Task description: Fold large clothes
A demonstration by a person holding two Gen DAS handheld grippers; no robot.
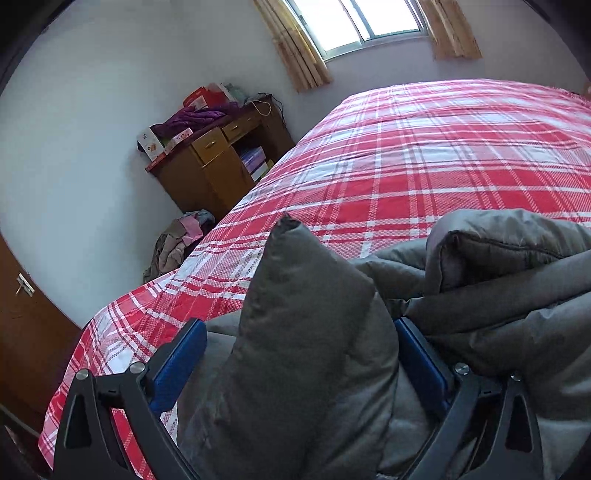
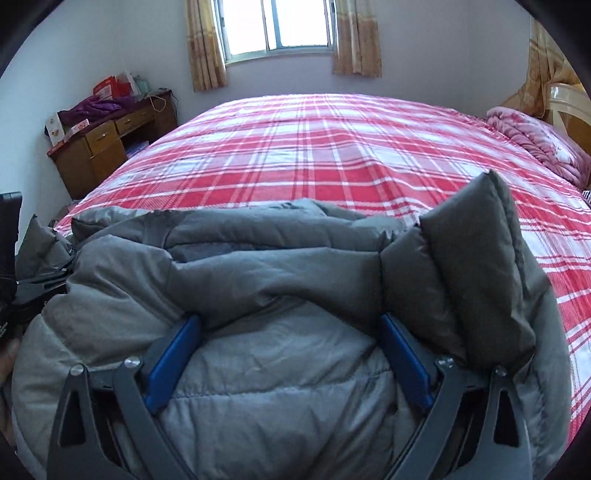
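Grey jacket (image 2: 266, 369) bunched between open right hand-held gripper (image 2: 288, 332).

A home bedroom: plaid-covered bed (image 2: 332, 155), curtained window (image 2: 277, 26) (daylit), cluttered wooden desk (image 2: 107, 144).

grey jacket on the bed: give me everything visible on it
The jacket is a grey quilted puffer with matte, slightly shiny fabric and stitched padded panels. It lies bunched at the near edge of the plaid bed, partly folded over itself, with one padded corner standing up on each side. The left gripper and right gripper both stand open, straddling its folds.
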